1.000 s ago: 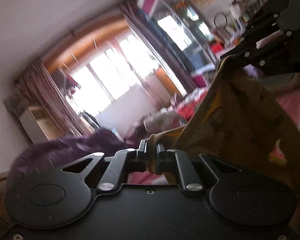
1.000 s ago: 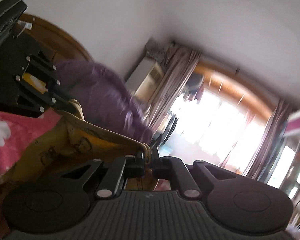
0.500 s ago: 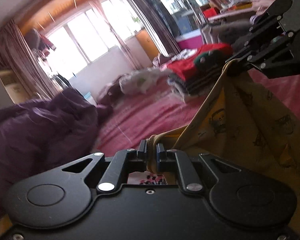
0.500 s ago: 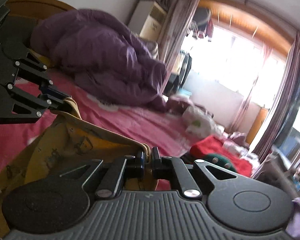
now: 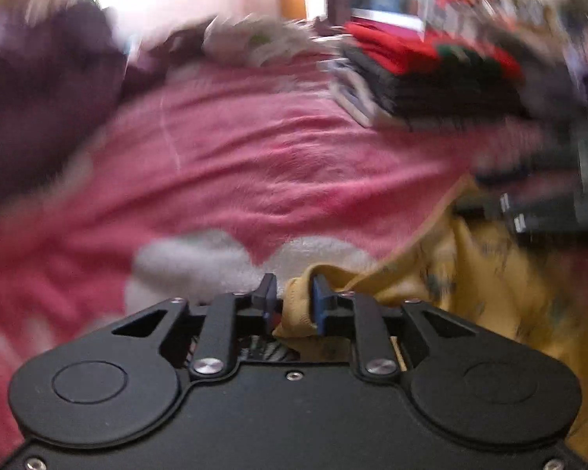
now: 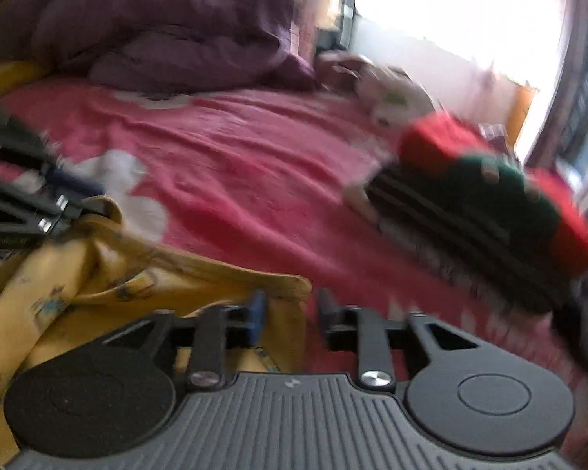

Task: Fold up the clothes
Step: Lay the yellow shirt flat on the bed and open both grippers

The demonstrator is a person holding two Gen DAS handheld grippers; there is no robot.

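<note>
A yellow printed garment point(image 5: 486, 274) lies low over the pink bed. In the left wrist view my left gripper point(image 5: 292, 297) has its jaws parted, with a bunched corner of the garment loose between them. In the right wrist view my right gripper point(image 6: 288, 309) is open, and the garment's edge point(image 6: 145, 274) lies between the fingers, nearer the left one. The right gripper shows blurred at the right of the left wrist view point(image 5: 537, 211). The left gripper shows at the left of the right wrist view point(image 6: 23, 203). Both views are motion-blurred.
The pink bedspread point(image 5: 274, 156) with white flower shapes stretches ahead. A stack of folded clothes topped in red and green point(image 6: 486, 203) sits at the right. A purple duvet point(image 6: 145, 27) is heaped at the back left. Bright windows lie beyond.
Both grippers have swung down from facing the ceiling and window toward the bed. Both were shut on the garment's corners; their jaws have now opened and the garment has dropped lower.
</note>
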